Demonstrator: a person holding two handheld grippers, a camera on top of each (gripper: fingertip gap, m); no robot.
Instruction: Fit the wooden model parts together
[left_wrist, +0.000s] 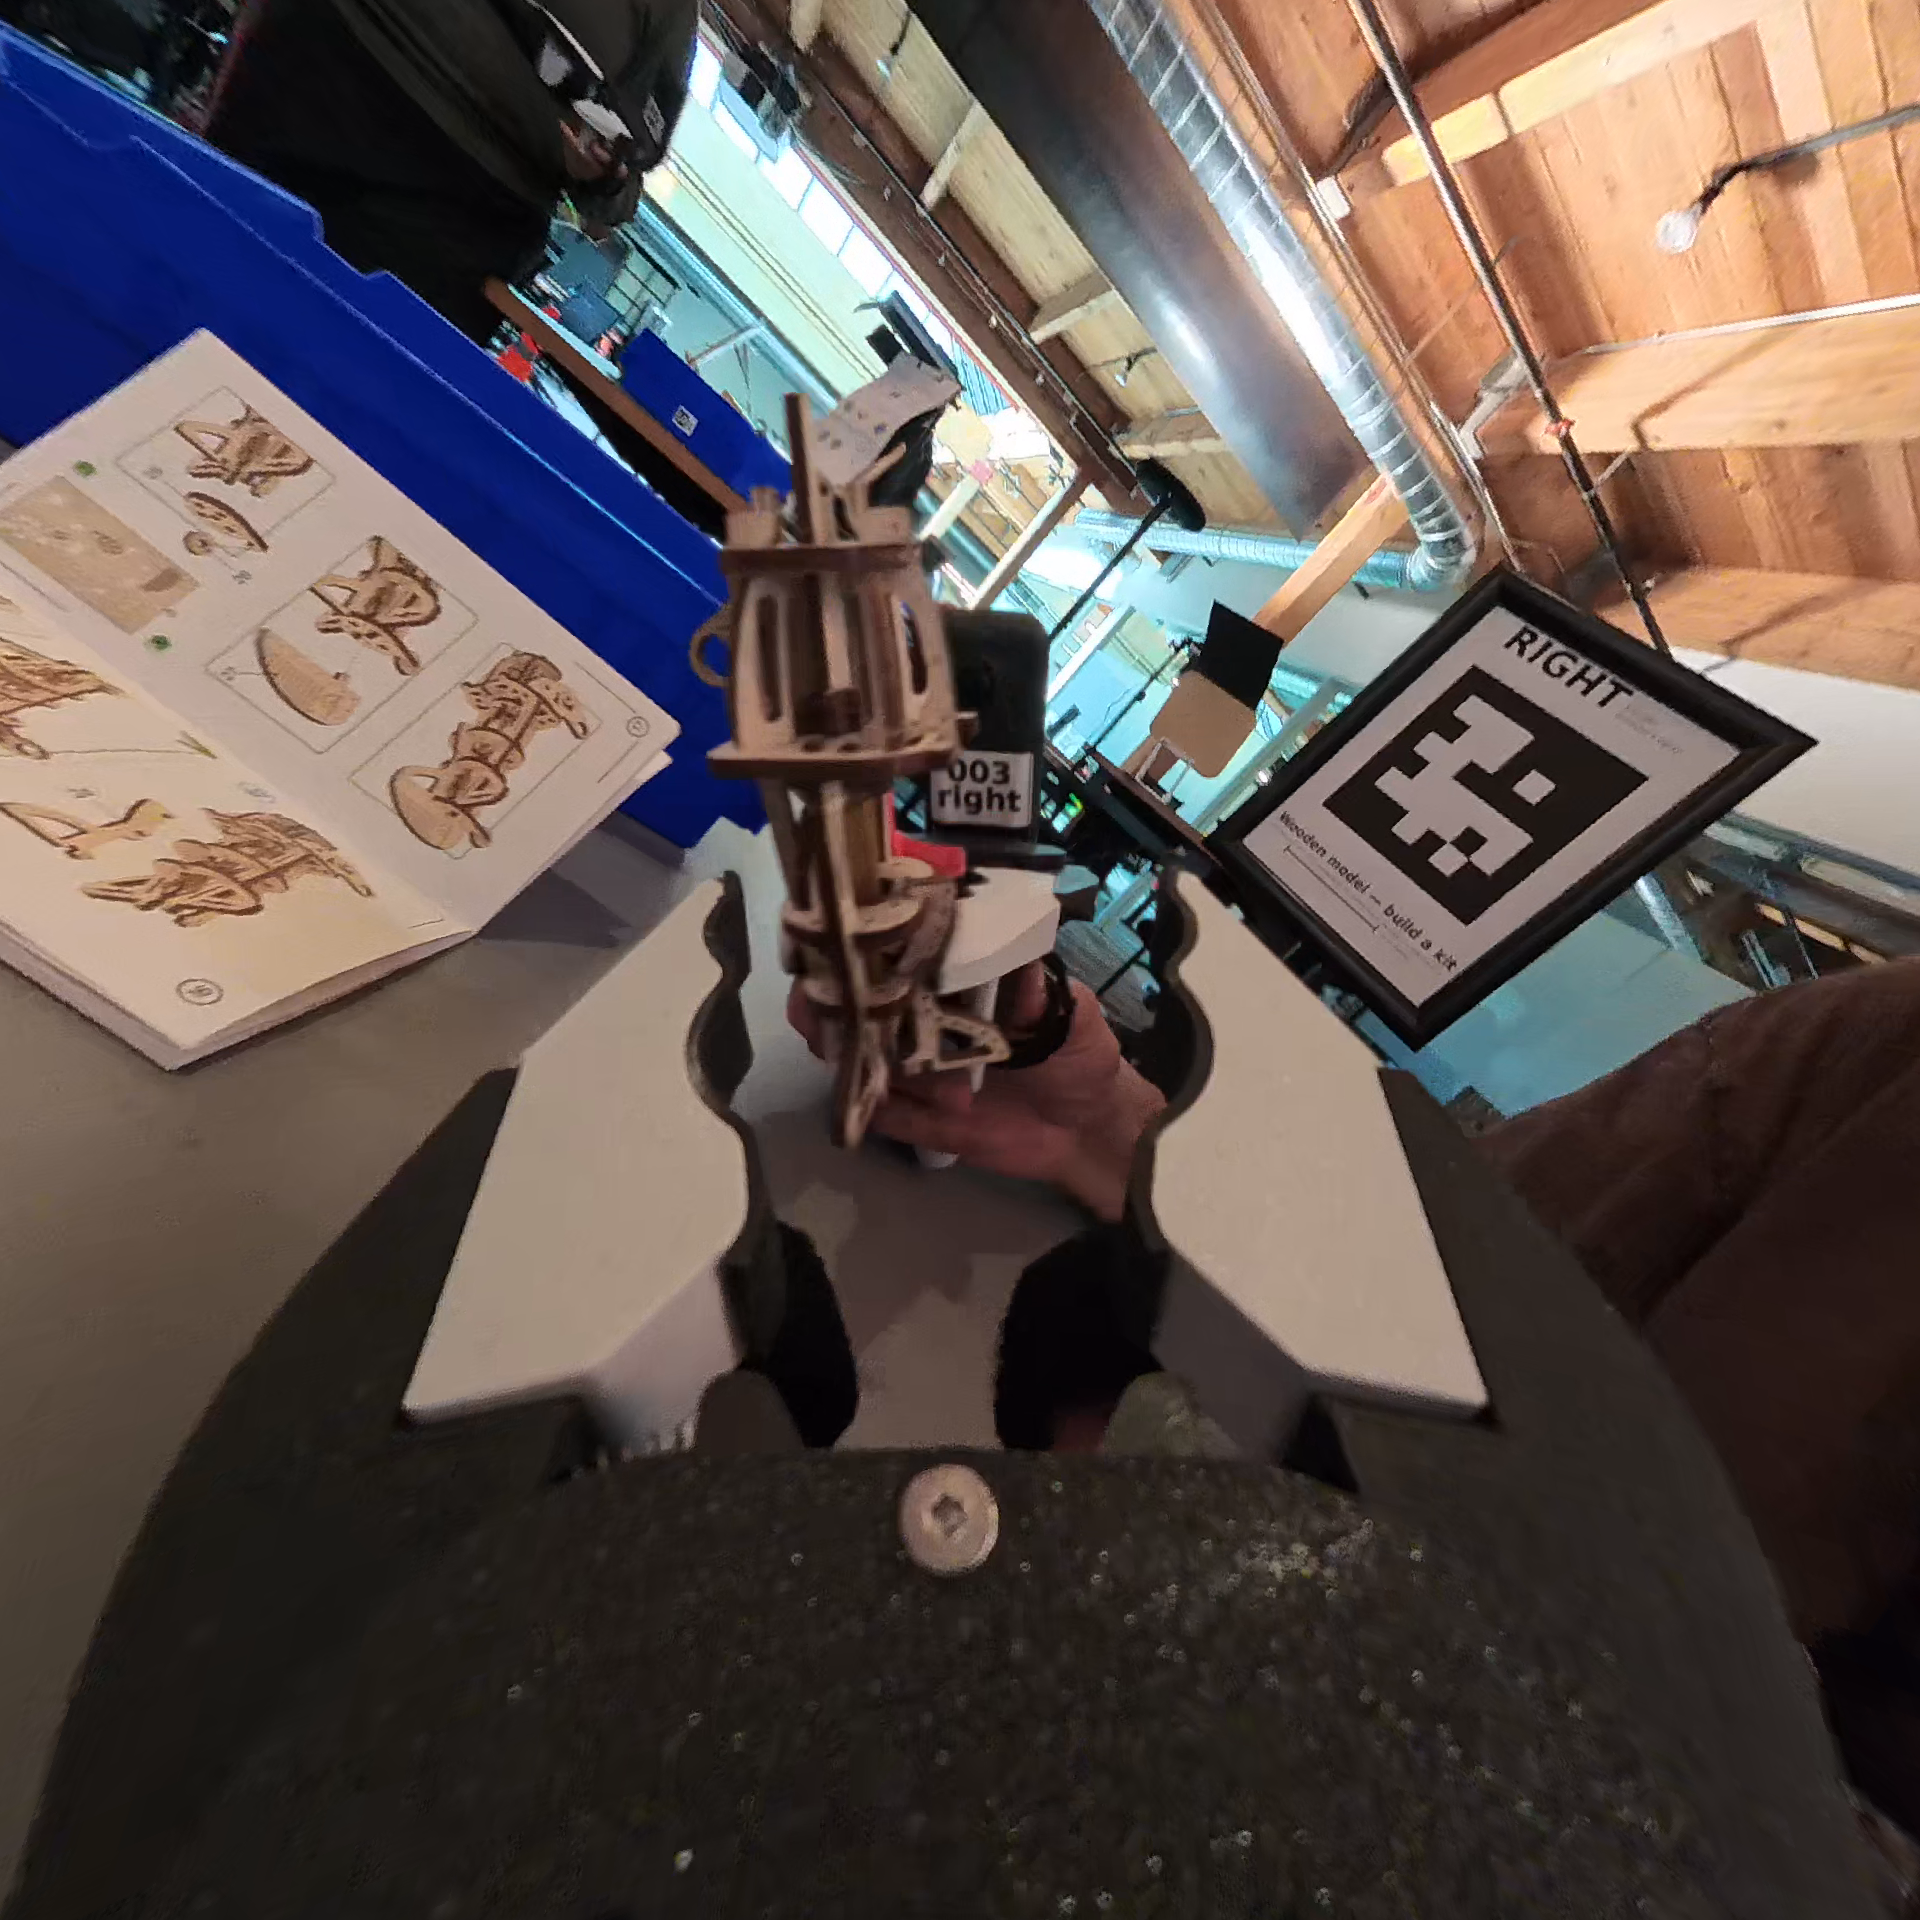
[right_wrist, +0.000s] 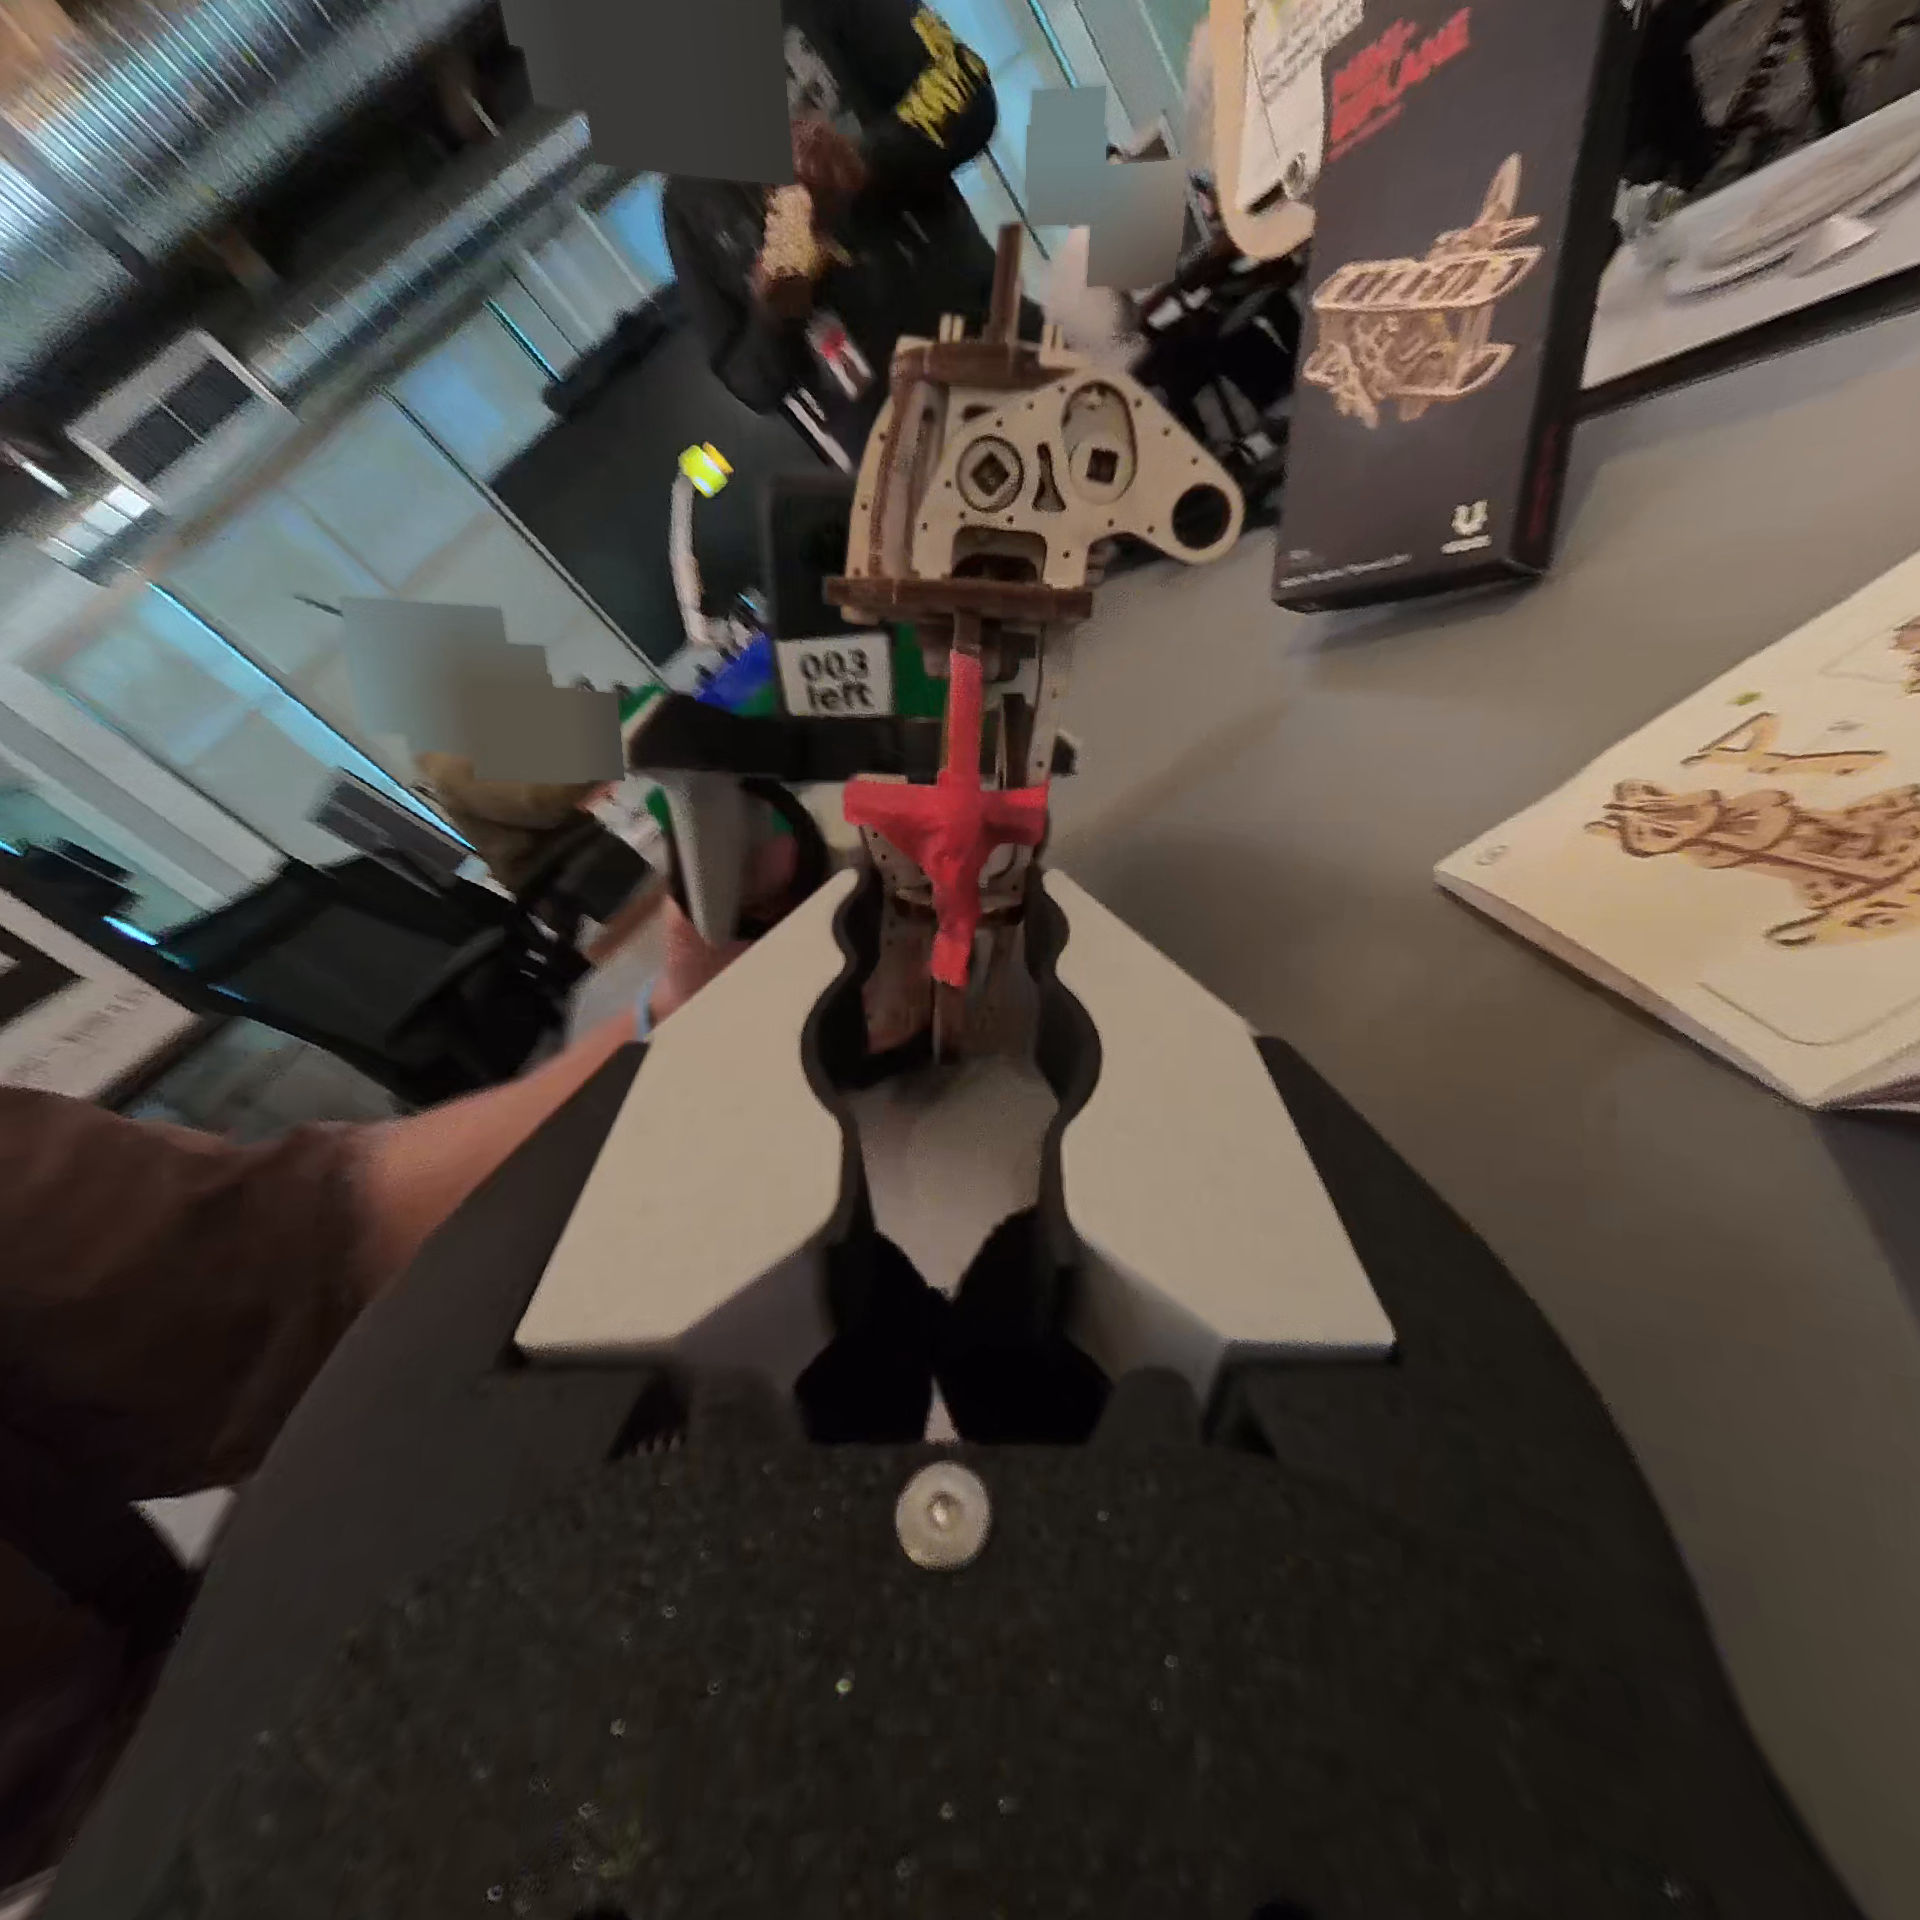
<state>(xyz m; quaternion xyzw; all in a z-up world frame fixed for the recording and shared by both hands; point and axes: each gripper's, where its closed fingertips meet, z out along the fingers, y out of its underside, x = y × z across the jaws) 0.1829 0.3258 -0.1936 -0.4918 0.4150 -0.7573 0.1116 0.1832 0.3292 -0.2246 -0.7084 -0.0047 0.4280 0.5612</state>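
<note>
The wooden model, a pale laser-cut frame with dark cross plates and a red band tied around it, stands upright. My right gripper is shut on its lower end. In the left wrist view the model rises ahead of my left gripper, which is open. The model's lower part shows in the gap between the white fingers; I cannot tell if they touch it. The right gripper and the hand holding it show behind the model. One left finger shows beside the model in the right wrist view.
An open instruction booklet lies on the grey table, also seen in the right wrist view. A blue bin stands behind it. A framed marker sign stands at right. A black kit box stands upright. People stand beyond. The grippers are tip to tip, or close to it.
</note>
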